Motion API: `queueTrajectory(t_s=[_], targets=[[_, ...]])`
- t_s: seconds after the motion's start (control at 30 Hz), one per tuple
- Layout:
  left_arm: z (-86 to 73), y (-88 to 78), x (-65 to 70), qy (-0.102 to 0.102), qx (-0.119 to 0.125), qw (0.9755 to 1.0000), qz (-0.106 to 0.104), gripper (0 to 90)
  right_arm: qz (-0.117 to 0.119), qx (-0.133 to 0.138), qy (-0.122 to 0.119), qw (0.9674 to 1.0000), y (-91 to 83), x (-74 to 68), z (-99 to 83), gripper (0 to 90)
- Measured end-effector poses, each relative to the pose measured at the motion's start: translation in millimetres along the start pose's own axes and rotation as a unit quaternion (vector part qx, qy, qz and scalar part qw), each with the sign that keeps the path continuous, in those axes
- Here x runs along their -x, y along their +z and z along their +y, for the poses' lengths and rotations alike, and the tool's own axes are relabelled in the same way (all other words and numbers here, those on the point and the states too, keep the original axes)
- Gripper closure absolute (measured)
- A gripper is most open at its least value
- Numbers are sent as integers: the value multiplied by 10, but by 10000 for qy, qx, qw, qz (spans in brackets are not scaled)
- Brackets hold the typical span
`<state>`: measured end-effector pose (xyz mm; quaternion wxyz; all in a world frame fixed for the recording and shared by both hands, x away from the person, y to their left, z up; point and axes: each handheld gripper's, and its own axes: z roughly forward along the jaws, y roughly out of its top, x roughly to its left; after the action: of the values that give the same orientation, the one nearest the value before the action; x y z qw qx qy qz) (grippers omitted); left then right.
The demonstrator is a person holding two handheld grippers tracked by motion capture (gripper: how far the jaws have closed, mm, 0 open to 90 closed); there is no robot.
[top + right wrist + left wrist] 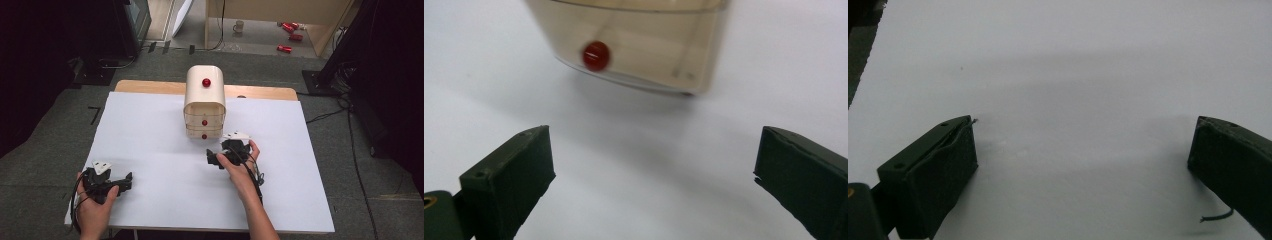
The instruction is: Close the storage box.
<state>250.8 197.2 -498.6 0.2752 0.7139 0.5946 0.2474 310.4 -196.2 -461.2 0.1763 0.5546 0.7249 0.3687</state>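
I held the right gripper (654, 165) jaws wide, just below the drawer unit (204, 102) at frame centre; next, centre on its bottom red knob (596, 55) (likely target). Left gripper (1083, 165) wide, empty.

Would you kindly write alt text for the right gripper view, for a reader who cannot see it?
The right gripper holds its two black jaws wide apart just above a white table, aimed at the bottom drawer of a small cream drawer chest. The translucent drawer front carries a round red knob, left of centre between the jaws and slightly blurred.
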Motion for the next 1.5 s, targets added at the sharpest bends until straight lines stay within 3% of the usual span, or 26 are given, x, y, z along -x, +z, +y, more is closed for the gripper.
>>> queueTrajectory(t_s=[0.47, 1.03, 1.5], targets=[[0, -1, -1, 12, -8, 10000, 0, 0, -431, -28, 358, 9984, -366, 535, -408, 21], [0, -1, 0, 12, -6, 10000, 2, 0, -952, -98, 808, 9921, -865, 1177, -932, 22], [0, -1, -1, 19, -5, 10000, 7, 0, -1261, -84, 1038, 9865, -1233, 1502, -1277, 25]])
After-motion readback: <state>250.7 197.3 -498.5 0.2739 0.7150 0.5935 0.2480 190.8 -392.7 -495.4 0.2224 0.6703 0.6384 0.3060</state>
